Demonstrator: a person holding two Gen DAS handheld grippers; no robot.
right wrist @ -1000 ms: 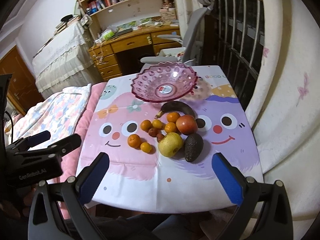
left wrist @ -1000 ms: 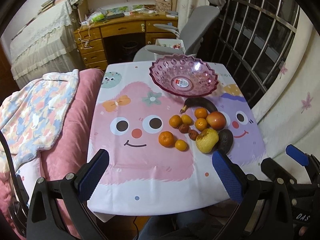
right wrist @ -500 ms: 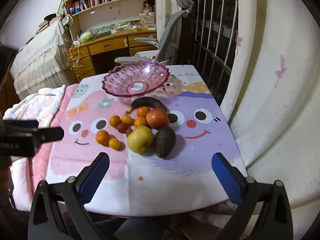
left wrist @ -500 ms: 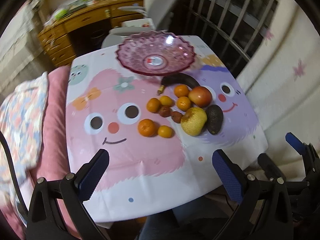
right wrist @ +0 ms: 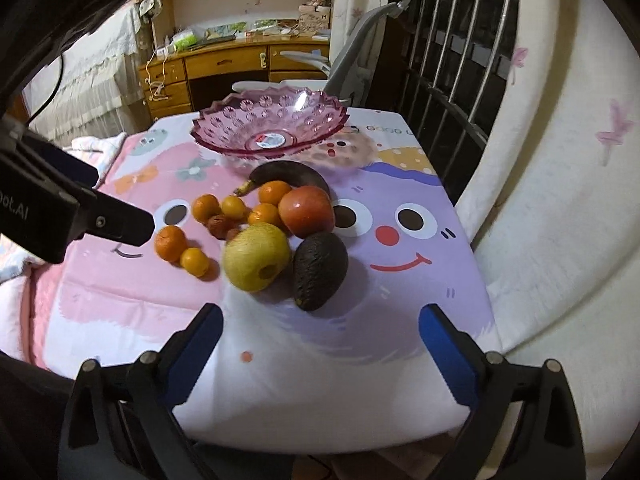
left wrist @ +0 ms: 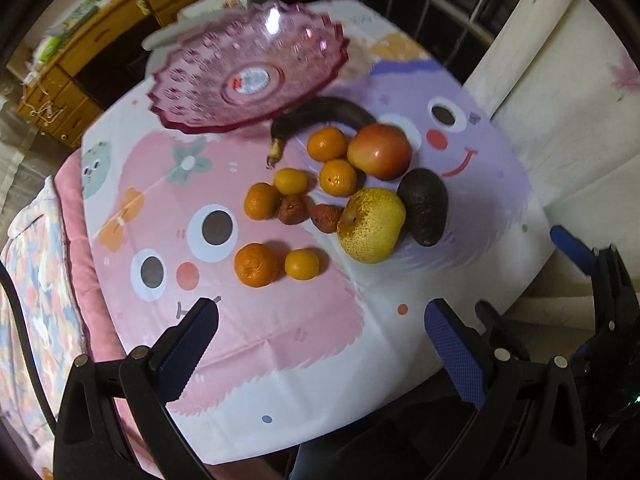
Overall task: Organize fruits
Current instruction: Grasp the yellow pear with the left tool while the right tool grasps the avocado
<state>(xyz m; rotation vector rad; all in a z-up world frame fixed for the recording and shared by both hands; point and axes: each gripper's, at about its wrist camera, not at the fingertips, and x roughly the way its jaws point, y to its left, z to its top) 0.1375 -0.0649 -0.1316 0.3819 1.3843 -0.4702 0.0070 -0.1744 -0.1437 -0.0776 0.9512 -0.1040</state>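
Note:
An empty pink glass bowl (left wrist: 248, 76) (right wrist: 270, 130) stands at the far side of the table. In front of it lie a dark banana (left wrist: 320, 116), a red apple (left wrist: 379, 151) (right wrist: 306, 211), a yellow pear (left wrist: 370, 225) (right wrist: 256, 257), a dark avocado (left wrist: 423, 206) (right wrist: 319, 270), several small oranges (left wrist: 256, 265) and two brown shrivelled fruits (left wrist: 294, 209). My left gripper (left wrist: 320, 344) is open and empty above the near edge. My right gripper (right wrist: 320, 344) is open and empty, just short of the avocado.
The table wears a pink and purple cartoon cloth (right wrist: 400, 216). A pink cushion and a flowered blanket (left wrist: 24, 280) lie to the left. A window grille (right wrist: 460, 60) and curtain are on the right. A grey chair (right wrist: 360, 48) and wooden desk (right wrist: 224, 64) stand behind.
Both grippers have moved forward and lower toward the fruit. The left view has tilted and swung right. Both stay open; no fruit has moved.

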